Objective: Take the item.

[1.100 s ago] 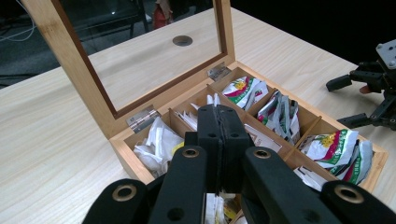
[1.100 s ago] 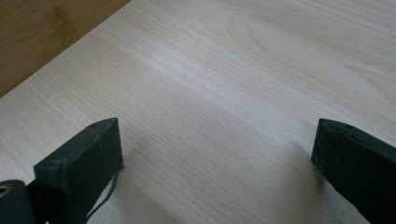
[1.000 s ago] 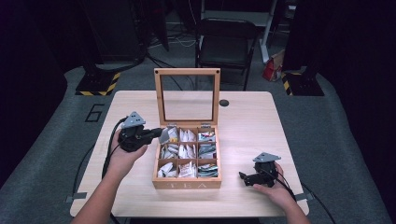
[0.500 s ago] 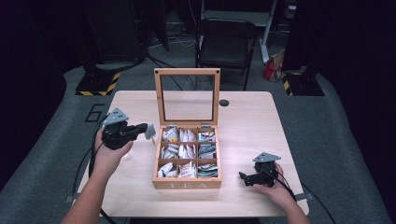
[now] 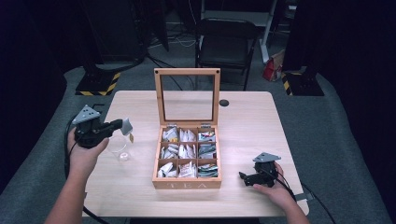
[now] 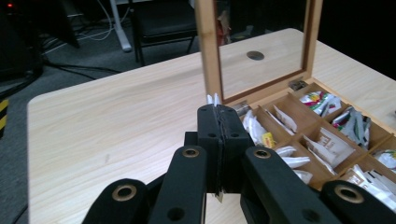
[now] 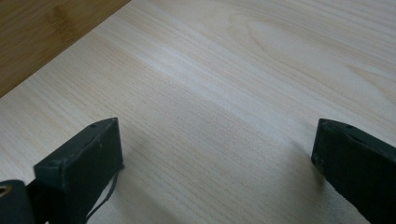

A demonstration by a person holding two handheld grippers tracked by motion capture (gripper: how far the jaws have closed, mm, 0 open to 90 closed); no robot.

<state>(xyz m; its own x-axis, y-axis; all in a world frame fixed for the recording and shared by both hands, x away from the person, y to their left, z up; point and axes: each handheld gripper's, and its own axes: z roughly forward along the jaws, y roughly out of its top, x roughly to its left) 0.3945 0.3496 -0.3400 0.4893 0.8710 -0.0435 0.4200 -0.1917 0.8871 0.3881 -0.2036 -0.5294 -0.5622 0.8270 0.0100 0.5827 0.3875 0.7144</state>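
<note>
An open wooden tea box (image 5: 187, 183) stands mid-table, its glass lid (image 5: 187, 96) upright and its compartments full of tea bags (image 5: 186, 150). Left of the box, my left gripper (image 5: 120, 124) hovers above the table, shut on a white tea bag (image 5: 126, 127) with a yellow tag dangling below it. In the left gripper view the jaws (image 6: 219, 112) are pressed together and the bag's white edge (image 6: 214, 99) pokes out above them. My right gripper (image 5: 242, 177) rests on the table right of the box, its jaws (image 7: 215, 135) open with only bare wood between them.
What looks like a small clear glass (image 5: 121, 153) stands on the table just below the held tea bag. A dark round grommet (image 5: 224, 102) sits in the tabletop behind the box. A black chair (image 5: 225, 44) stands beyond the table's far edge.
My left gripper has drawn away from the box's left edge toward the table's left side, carrying the tea bag with it. The right gripper has stayed put.
</note>
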